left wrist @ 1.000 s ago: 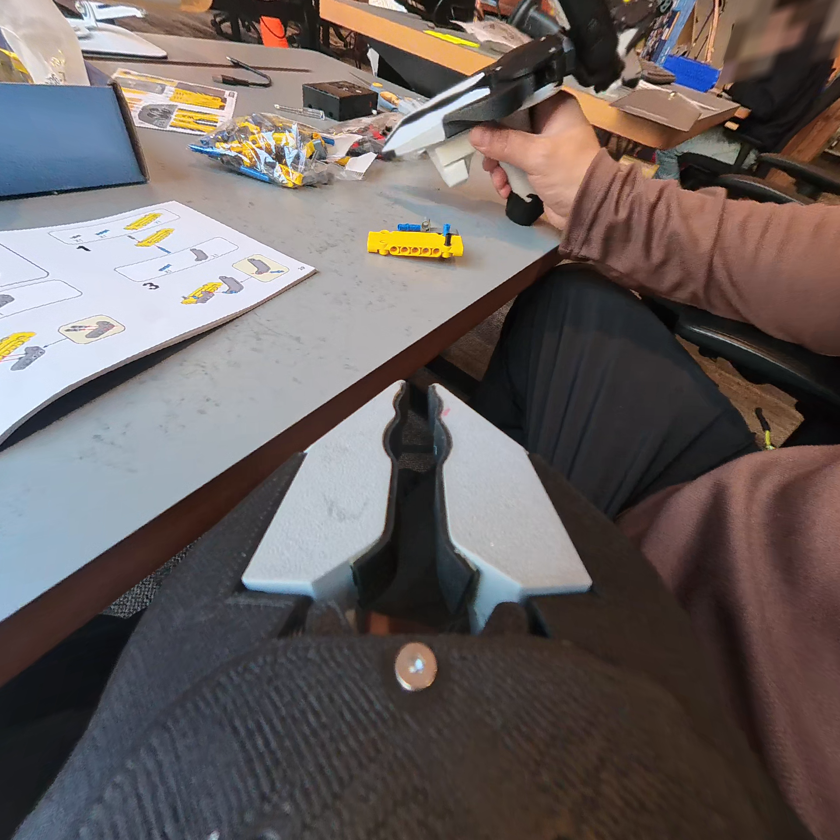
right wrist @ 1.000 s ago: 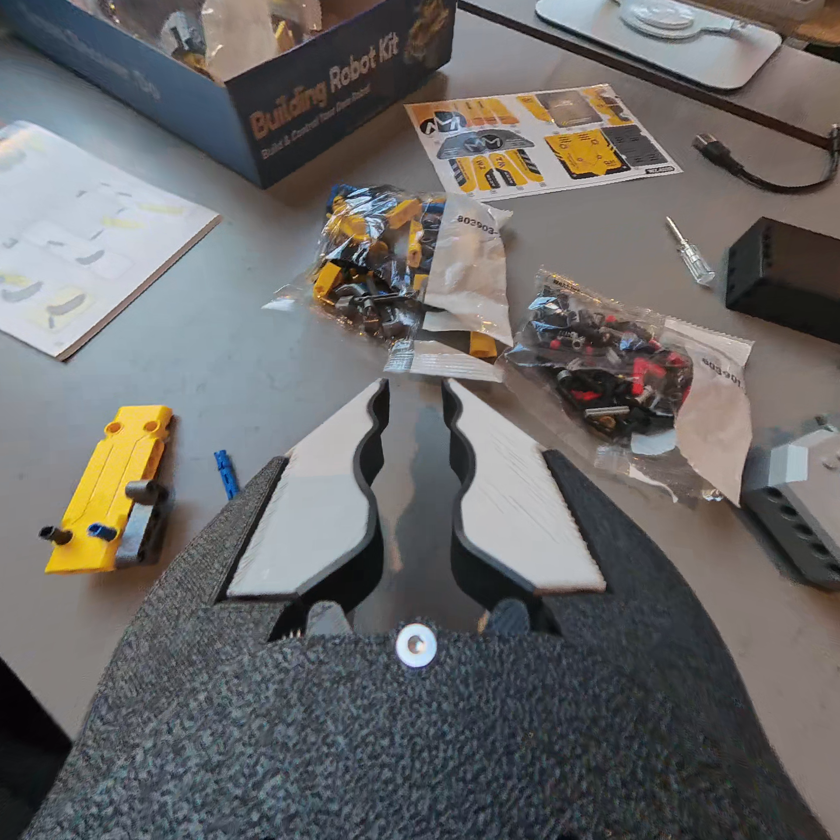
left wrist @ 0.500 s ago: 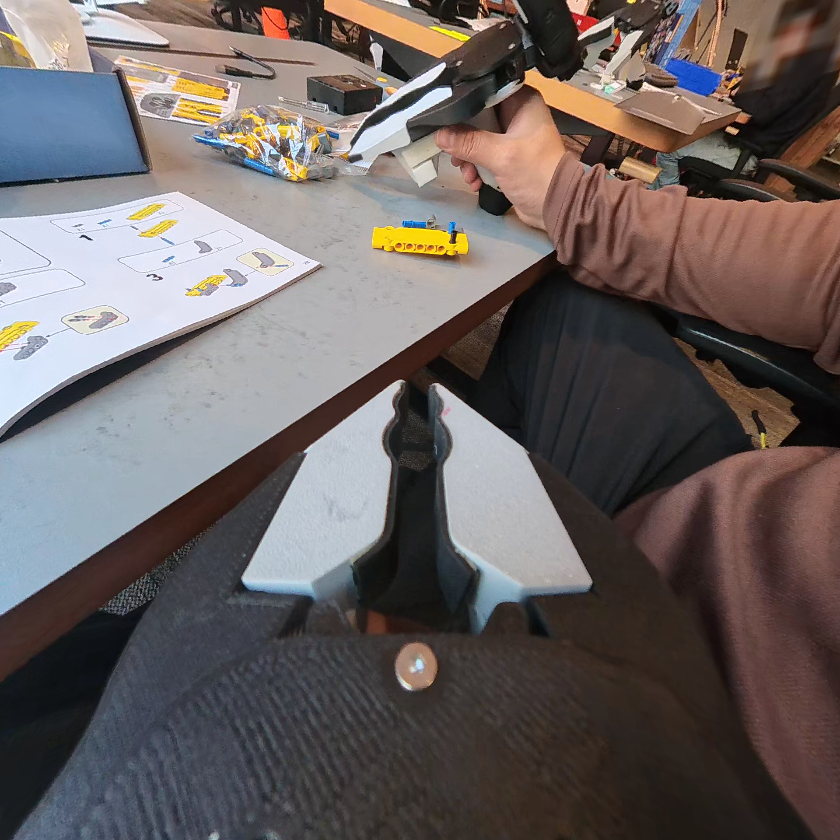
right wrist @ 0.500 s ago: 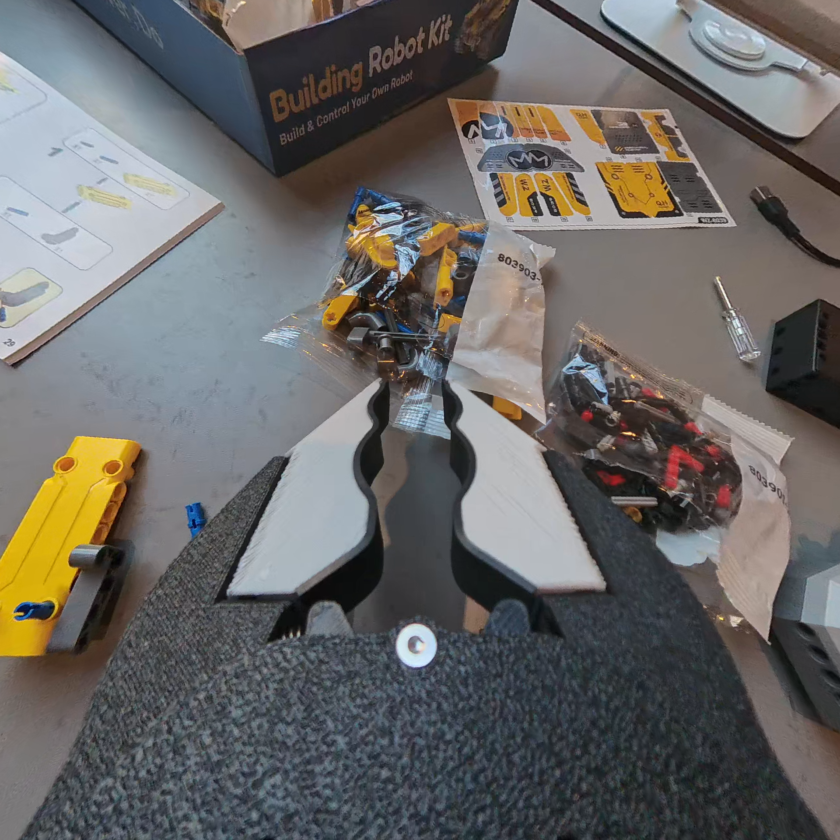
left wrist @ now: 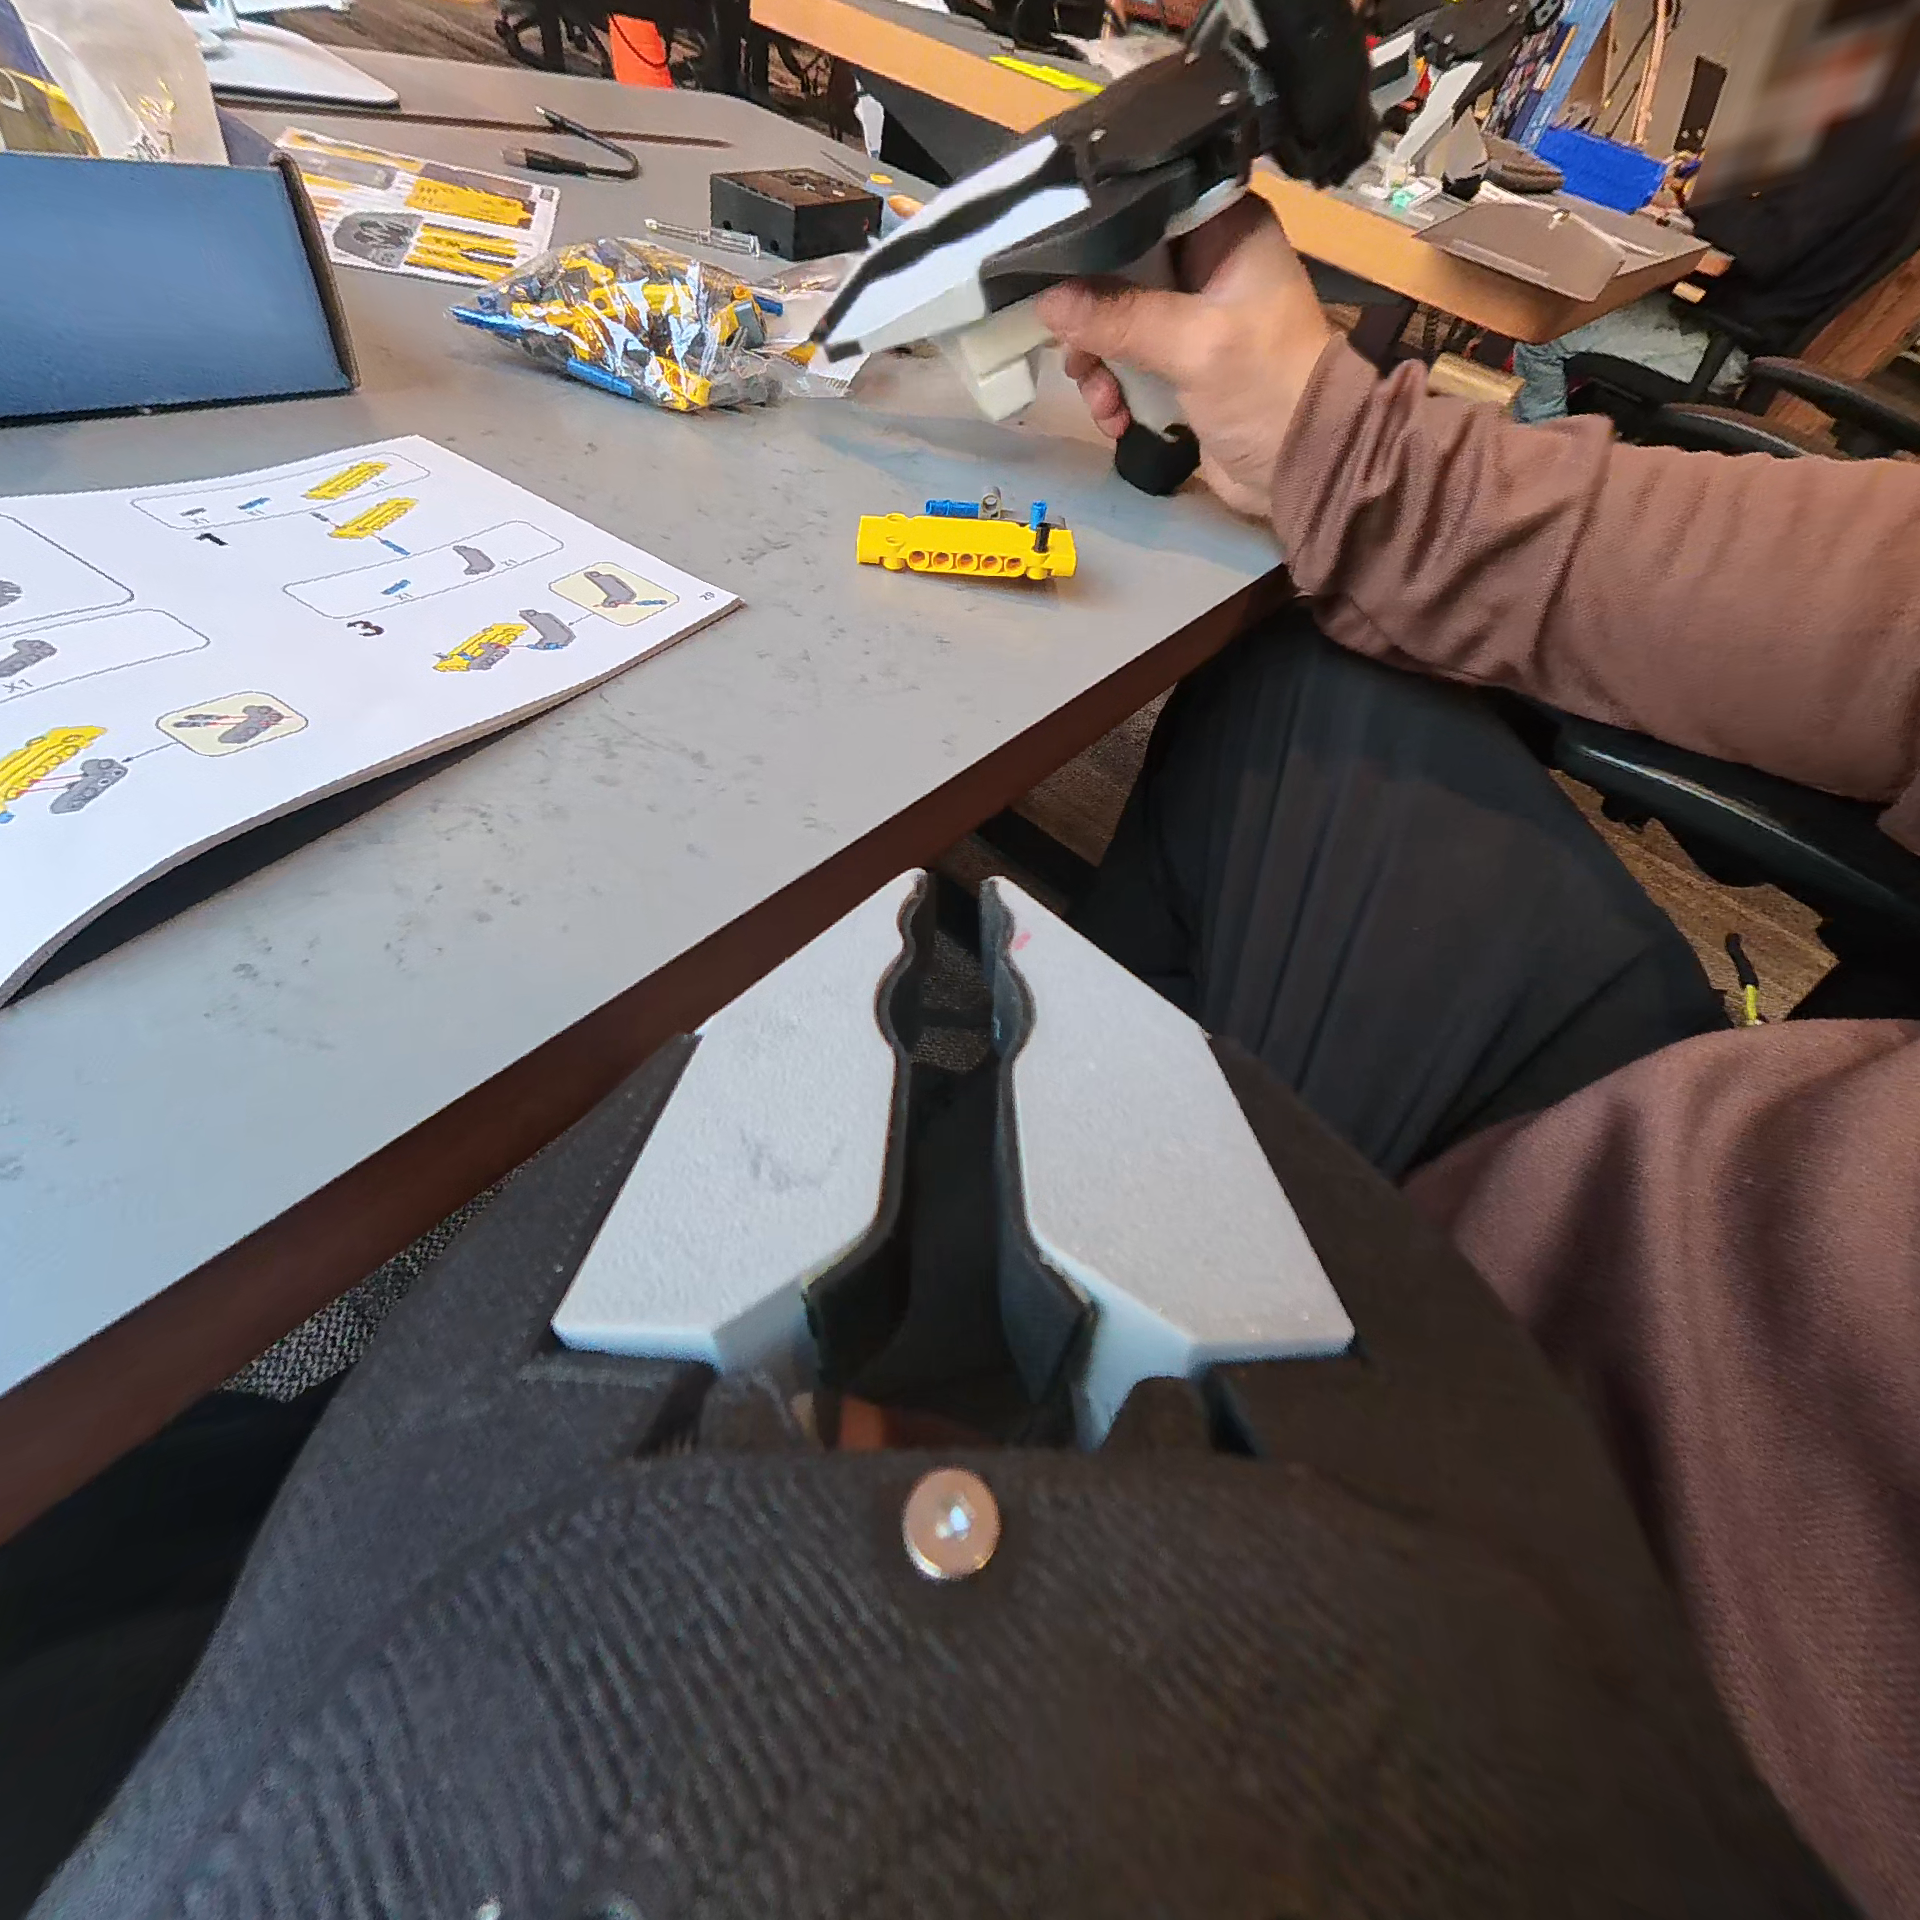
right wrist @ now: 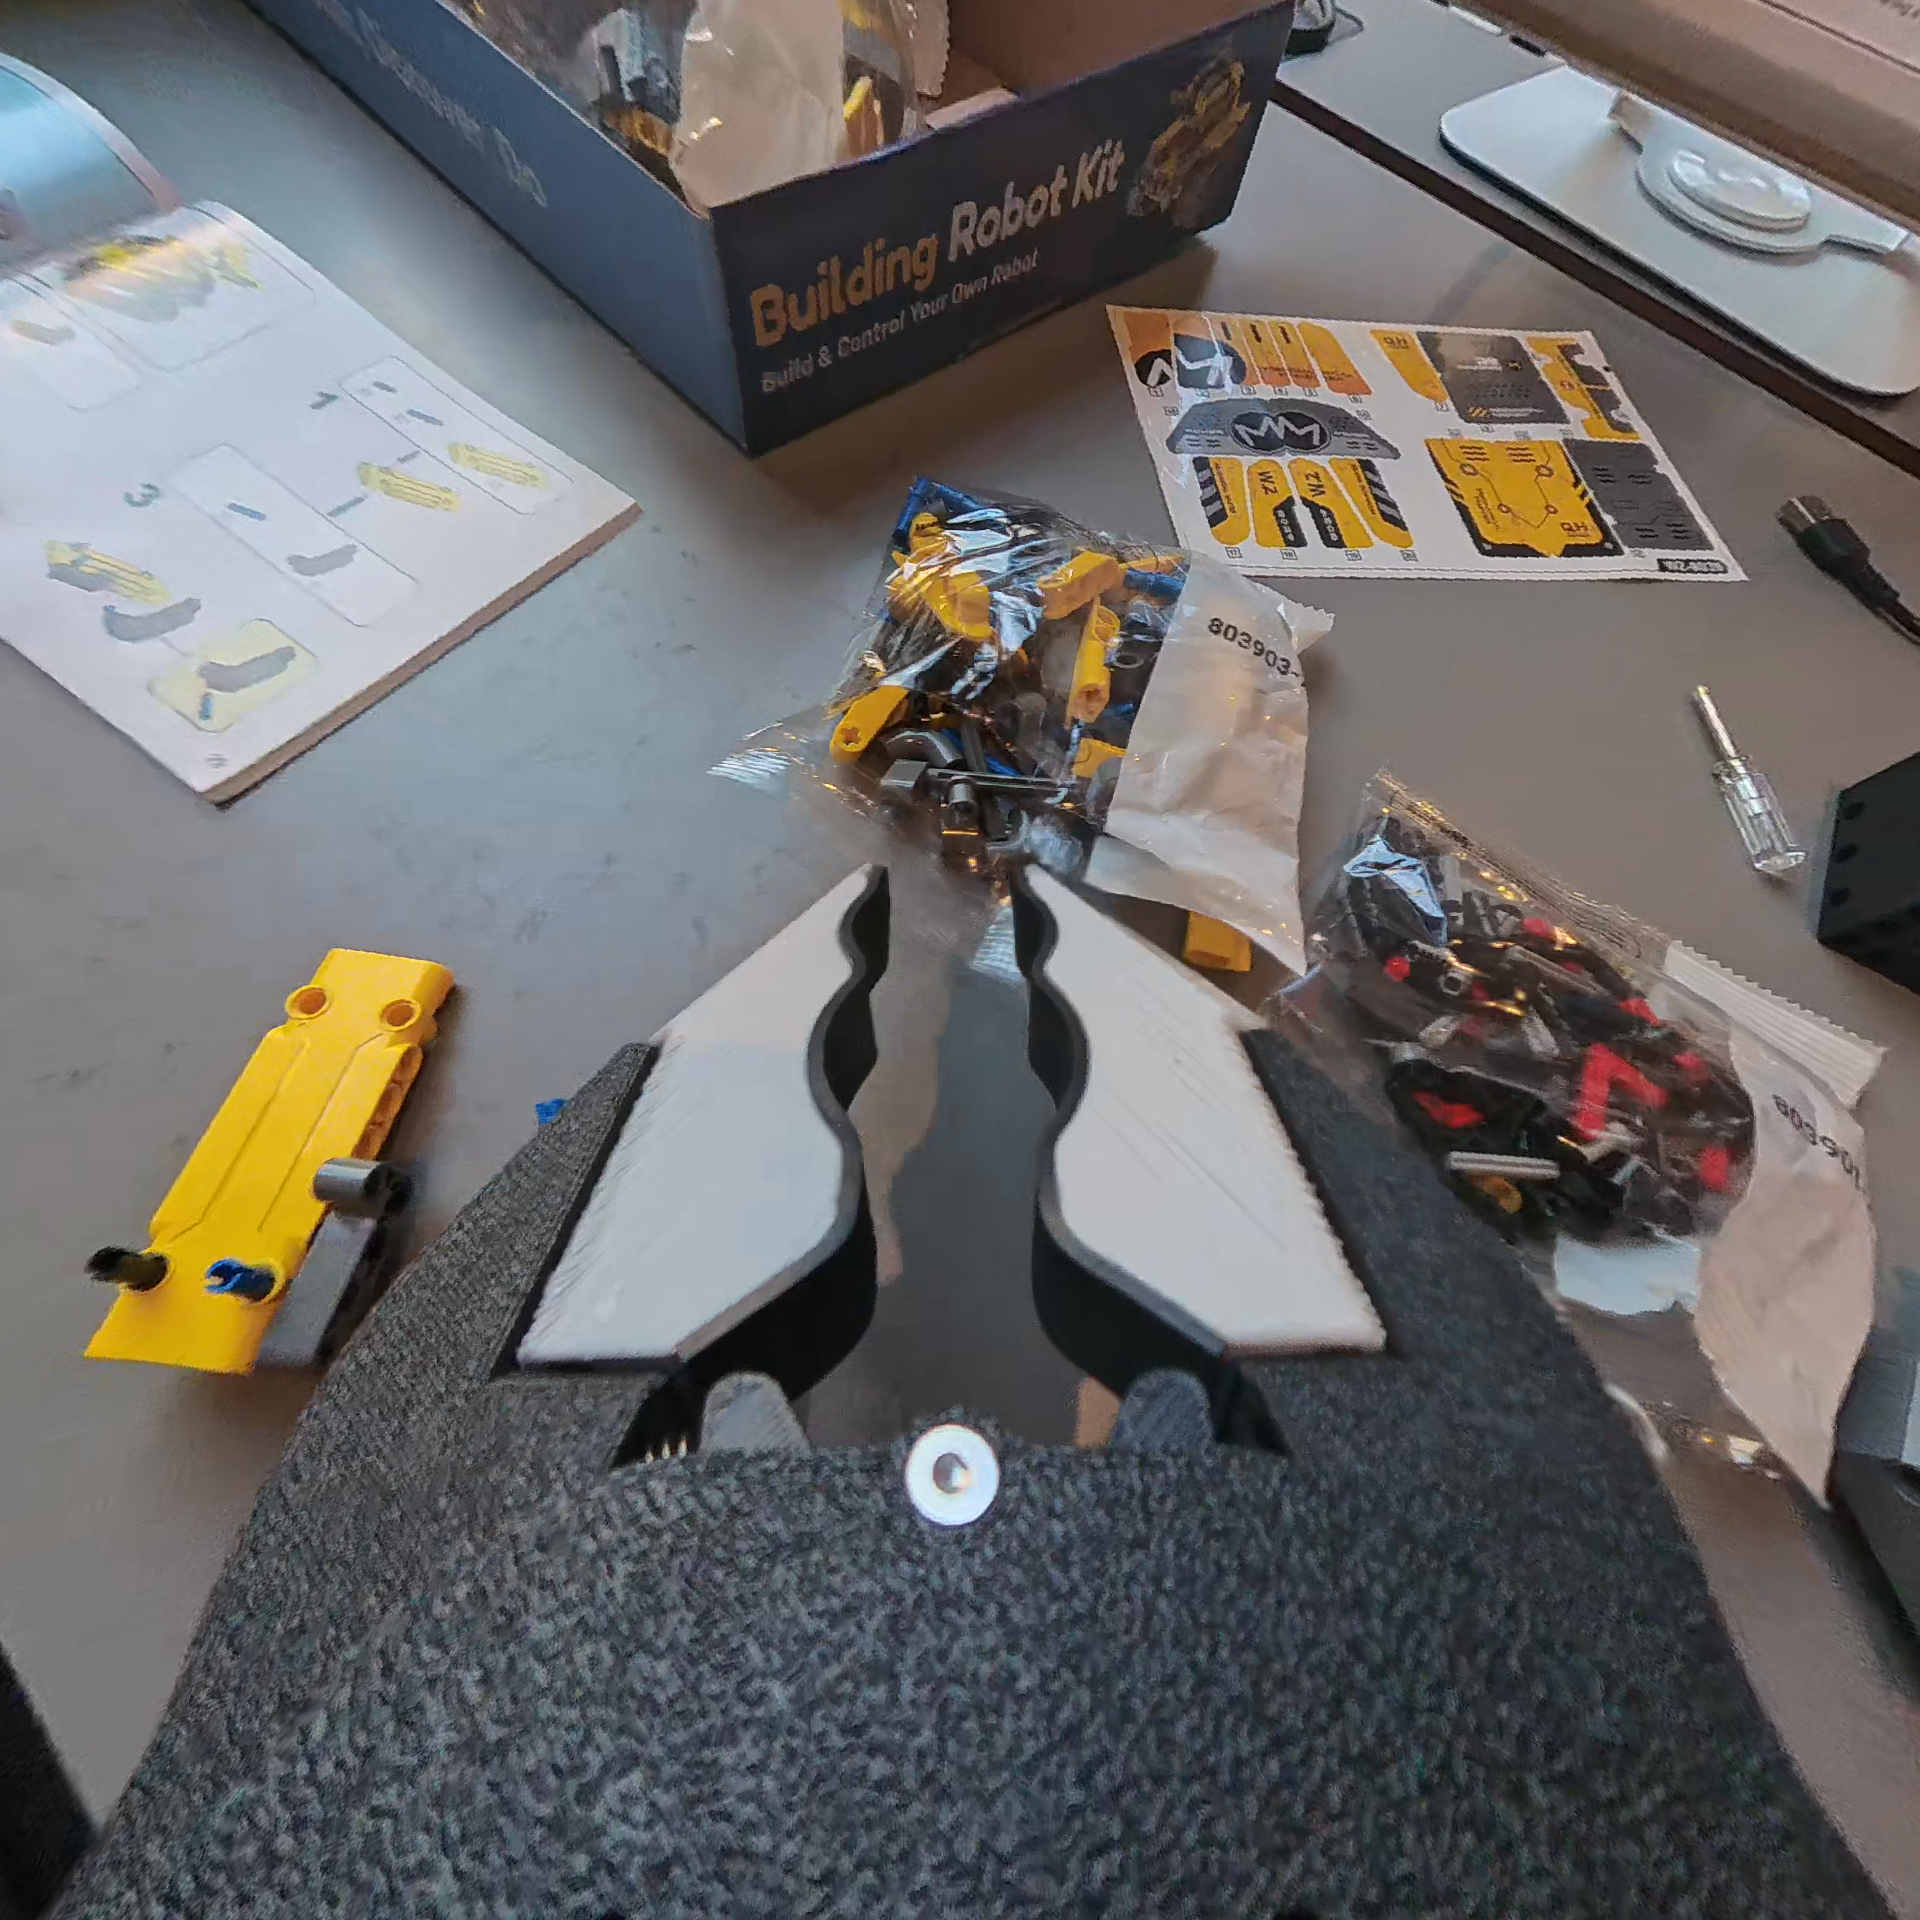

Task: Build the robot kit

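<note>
The table (right wrist: pixel 644 831) carries an open blue box (right wrist: pixel 935 239), a booklet (right wrist: pixel 260 499), two parts bags and a yellow beam (right wrist: pixel 281 1153). The right claw (right wrist: pixel 951 894) hangs empty, jaws partly open, tips over the near edge of the yellow-parts bag (right wrist: pixel 1018 686). The left claw (left wrist: pixel 951 904) sits below the table edge, nearly closed, empty.

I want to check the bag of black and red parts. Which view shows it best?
The right wrist view: the bag of black and red parts lies close, right of the open right gripper. In the left wrist view that gripper hides it.
</note>
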Tool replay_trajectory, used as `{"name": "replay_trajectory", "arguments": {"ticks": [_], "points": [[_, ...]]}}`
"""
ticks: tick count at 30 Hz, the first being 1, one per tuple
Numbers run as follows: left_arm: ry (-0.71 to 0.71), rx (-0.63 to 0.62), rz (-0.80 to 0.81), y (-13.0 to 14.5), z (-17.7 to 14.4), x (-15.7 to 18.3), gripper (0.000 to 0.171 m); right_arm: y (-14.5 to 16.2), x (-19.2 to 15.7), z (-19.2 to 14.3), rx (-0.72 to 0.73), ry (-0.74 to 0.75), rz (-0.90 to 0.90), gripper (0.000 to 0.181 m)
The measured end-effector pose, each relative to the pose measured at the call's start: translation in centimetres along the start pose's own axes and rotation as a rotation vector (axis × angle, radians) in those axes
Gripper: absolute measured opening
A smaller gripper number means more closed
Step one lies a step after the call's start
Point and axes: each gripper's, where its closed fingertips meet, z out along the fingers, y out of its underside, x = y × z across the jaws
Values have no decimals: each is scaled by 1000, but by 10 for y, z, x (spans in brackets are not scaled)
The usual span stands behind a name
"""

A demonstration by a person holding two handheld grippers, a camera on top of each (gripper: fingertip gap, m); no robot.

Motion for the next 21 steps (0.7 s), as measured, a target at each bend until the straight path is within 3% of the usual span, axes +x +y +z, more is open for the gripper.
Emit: {"name": "replay_trajectory", "arguments": {"ticks": [4,6,12,16,21], "points": [[-6,3,-8,0,-1,-2,6,-16,-49,-29,89,-284,92,24],[-5,3,-13,-1,-1,-3,6,-22,-64,-45,88,-344,77,24],[4,-4,-20,1,1,-1,6,3,-100,-69,7,-367,42,26],[9,-11,-10,2,4,3,6,31,-107,-65,-107,-288,14,32],[-6,-15,3,2,4,0,6,37,-111,-57,-143,-231,41,40]]}}
